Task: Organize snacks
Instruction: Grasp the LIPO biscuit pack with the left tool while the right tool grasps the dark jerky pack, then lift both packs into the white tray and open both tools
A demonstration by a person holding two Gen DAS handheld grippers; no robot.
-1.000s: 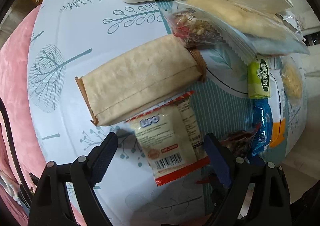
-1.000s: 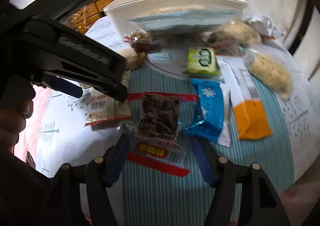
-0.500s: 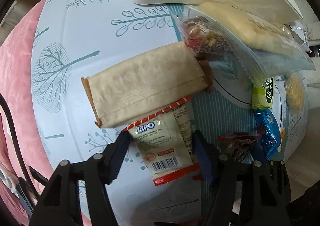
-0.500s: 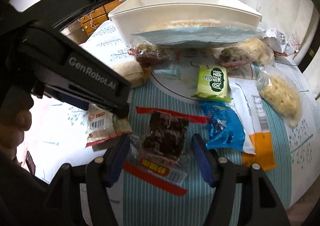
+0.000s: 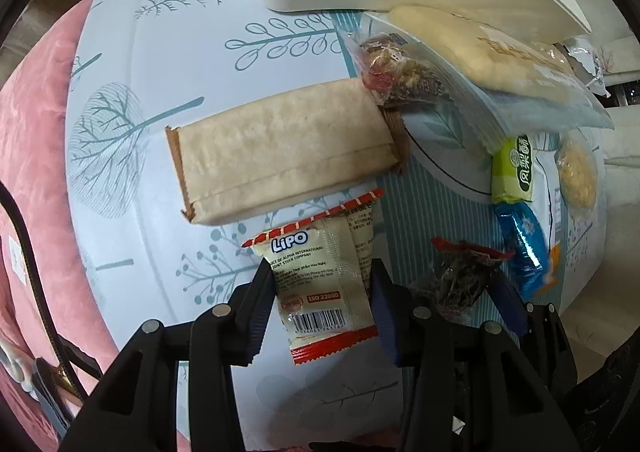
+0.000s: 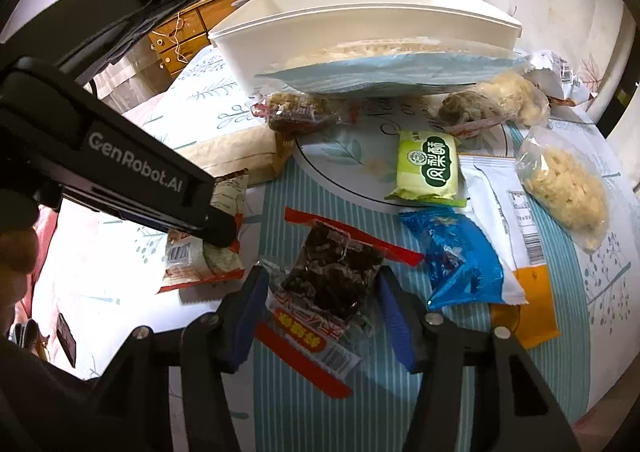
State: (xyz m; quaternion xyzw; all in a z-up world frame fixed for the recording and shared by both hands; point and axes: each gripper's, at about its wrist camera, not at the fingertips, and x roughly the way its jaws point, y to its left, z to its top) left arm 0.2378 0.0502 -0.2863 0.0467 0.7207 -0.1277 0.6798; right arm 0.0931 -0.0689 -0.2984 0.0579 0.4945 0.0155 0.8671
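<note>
A cream Lipo packet (image 5: 320,272) with red edges lies on the tree-print tablecloth (image 5: 160,52). My left gripper (image 5: 322,302) points straight down over it. Its jaws are closing and both pads press the packet's sides, pinching it narrower. To its right, a clear packet of dark snack (image 6: 332,272) with a red strip sits between the fingers of my right gripper (image 6: 322,292). Those jaws are closing too, with the pads against the wrapper's edges. The right wrist view also shows the Lipo packet (image 6: 200,264) under the left gripper's black housing. A white bin (image 6: 360,32) stands at the back.
A long brown paper packet (image 5: 280,148) lies just beyond the Lipo packet. Green (image 6: 428,168), blue (image 6: 460,264) and white-and-orange (image 6: 520,292) packets and a clear bag of pale snack (image 6: 564,192) lie to the right. A large pale-blue bag (image 6: 380,72) leans on the bin. A pink cushion (image 5: 28,132) borders the table's left.
Both grippers' jaws have come in from wide apart onto their packets. The Lipo packet is squeezed narrower and now sits apart from the brown packet. The dark packet has tilted and puckered.
</note>
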